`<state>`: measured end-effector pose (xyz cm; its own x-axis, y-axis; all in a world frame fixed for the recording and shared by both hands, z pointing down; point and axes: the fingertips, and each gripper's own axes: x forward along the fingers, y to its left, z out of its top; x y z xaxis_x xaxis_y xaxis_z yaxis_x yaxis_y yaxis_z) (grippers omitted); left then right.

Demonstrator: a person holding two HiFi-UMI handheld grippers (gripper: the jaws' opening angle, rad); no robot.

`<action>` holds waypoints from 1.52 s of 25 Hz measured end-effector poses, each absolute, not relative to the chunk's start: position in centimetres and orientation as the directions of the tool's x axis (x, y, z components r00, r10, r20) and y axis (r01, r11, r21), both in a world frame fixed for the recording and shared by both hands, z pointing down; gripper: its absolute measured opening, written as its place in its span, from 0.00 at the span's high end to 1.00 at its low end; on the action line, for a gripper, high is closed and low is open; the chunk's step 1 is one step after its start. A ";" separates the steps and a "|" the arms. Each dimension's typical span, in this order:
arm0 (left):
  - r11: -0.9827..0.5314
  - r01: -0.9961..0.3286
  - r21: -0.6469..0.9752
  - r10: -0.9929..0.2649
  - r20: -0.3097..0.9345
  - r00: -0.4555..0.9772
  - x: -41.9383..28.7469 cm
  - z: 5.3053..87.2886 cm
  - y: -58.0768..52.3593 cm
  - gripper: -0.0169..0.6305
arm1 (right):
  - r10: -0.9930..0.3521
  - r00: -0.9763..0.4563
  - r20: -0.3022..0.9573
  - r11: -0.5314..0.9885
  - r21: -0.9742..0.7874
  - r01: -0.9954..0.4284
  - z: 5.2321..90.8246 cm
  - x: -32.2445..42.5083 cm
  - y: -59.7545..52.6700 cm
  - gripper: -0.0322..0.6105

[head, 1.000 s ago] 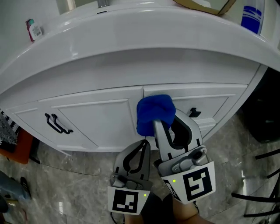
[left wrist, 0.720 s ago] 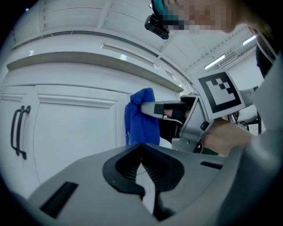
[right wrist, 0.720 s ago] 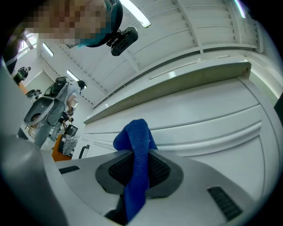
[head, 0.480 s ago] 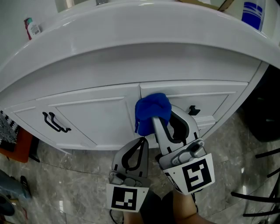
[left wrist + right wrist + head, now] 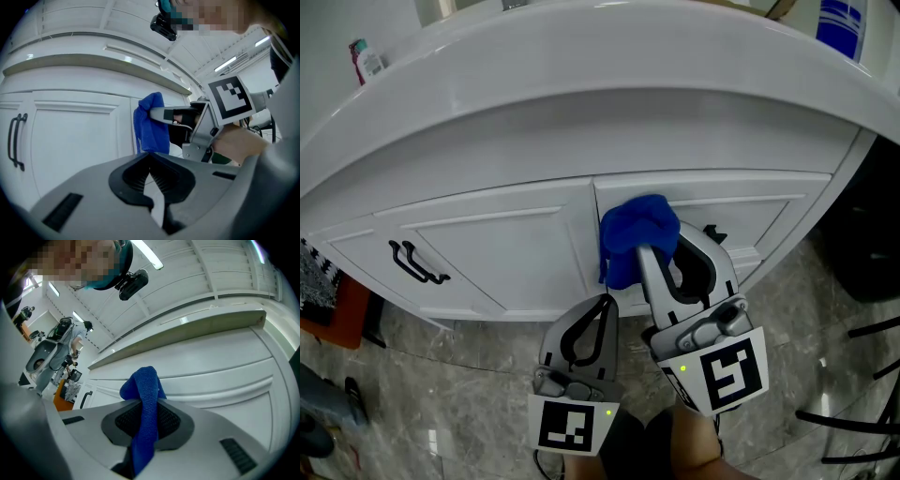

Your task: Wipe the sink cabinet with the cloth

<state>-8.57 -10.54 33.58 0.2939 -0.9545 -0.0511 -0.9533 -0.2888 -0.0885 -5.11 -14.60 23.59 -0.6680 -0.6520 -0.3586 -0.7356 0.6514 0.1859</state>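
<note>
Seemingly mid-wipe: right hand-held gripper [image 5: 652, 251] clamps the cloth [image 5: 636, 230] against the cabinet [image 5: 487, 253] ahead. Left hand-held gripper [image 5: 605, 302] is closed and empty. Most door area likely remains.

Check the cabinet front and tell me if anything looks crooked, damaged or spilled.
Nothing stands out. Both cabinet doors sit shut and level, the black handle looks intact, and no spill shows. The blue cloth is bunched in the right gripper at the door seam.
</note>
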 end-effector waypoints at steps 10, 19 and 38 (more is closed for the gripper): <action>-0.291 -0.952 -0.091 -0.954 -0.045 0.296 -8.5 33.6 -10.4 0.97 | -0.682 -0.642 -0.351 0.615 0.201 -0.763 23.6 -3.9 -15.1 0.86; -0.293 -0.953 -0.081 -0.953 -0.050 0.297 -8.5 33.5 -10.3 0.97 | -0.705 -0.617 -0.350 0.586 0.202 -0.784 23.6 -2.8 -15.3 0.86; -0.299 -0.950 -0.086 -0.952 -0.041 0.303 -8.4 33.6 -10.2 0.97 | -0.733 -0.576 -0.362 0.556 0.169 -0.814 23.6 -0.7 -15.9 0.86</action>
